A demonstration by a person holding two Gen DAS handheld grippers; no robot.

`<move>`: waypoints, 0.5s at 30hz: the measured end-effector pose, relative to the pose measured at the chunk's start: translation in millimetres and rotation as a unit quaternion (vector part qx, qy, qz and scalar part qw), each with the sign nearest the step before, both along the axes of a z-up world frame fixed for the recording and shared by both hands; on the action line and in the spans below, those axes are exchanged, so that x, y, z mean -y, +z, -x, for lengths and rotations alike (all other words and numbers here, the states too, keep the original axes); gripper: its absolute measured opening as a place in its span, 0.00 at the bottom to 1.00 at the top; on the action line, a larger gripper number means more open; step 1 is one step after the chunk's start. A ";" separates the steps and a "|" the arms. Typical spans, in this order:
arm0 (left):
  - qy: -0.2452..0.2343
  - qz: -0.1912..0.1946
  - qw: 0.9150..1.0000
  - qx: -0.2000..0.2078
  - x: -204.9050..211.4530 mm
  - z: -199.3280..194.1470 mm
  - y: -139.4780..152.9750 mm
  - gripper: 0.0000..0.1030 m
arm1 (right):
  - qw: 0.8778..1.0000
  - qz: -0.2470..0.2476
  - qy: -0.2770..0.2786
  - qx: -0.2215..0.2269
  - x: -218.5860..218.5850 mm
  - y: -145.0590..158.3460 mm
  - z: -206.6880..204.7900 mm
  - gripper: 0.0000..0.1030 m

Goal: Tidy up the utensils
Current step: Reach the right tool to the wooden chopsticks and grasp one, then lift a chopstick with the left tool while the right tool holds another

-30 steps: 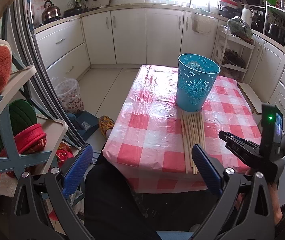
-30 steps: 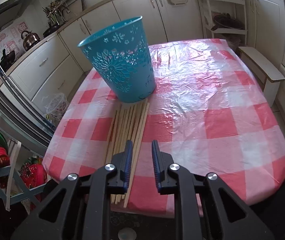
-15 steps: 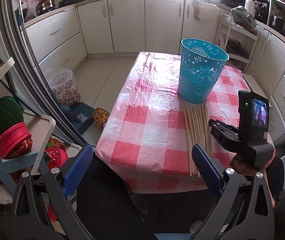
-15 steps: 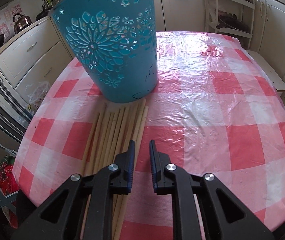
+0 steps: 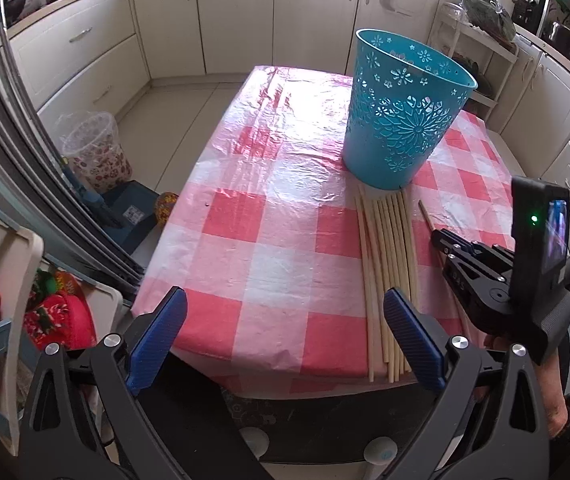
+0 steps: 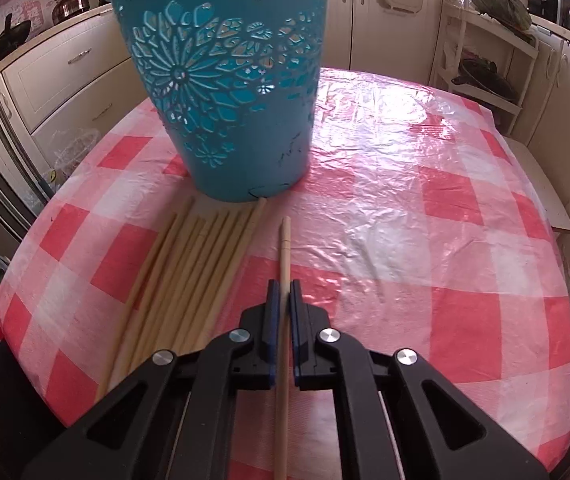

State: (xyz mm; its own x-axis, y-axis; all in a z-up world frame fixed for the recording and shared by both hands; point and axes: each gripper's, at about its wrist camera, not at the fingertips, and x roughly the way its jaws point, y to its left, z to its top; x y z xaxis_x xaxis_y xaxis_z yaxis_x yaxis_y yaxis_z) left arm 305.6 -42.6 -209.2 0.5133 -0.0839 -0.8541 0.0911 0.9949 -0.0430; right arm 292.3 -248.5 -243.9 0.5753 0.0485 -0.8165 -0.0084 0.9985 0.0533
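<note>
right tool (image 6: 284, 292) clamping chopstick (image 6: 285, 248), near end cut off

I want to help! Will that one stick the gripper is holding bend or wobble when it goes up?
The chopstick looks stiff and straight, so it probably won't bend. It is thin, likely light. The right gripper pinches it partway along, so the long end might tilt.

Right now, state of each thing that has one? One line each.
Right gripper: shut on one chopstick, jaws just closed.
Left gripper: open, nothing between the pads.
Held chopstick: apart from the row.
Other chopsticks: flat on the table, side by side.
Basket: upright, no chopsticks seen in it.
</note>
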 end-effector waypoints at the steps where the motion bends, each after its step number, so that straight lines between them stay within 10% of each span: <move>1: -0.002 -0.003 1.000 -0.001 5.3 -6.3 -4.3 0.91 | 1.000 0.001 -0.001 0.000 5.6 0.1 1.0 0.06; 15: -0.020 -0.038 0.999 -0.034 56.8 -62.9 -56.3 0.76 | 0.997 -0.062 -0.016 0.034 34.4 -5.9 11.1 0.06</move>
State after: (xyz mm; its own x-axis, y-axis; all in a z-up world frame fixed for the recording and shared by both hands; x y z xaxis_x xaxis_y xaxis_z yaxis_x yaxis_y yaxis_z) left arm 368.5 -99.4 -265.5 0.4522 -0.0367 -0.8912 0.1304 0.9911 0.0253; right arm 281.1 -282.9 -249.7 0.6316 0.1268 -0.7648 0.0156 0.9843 0.1761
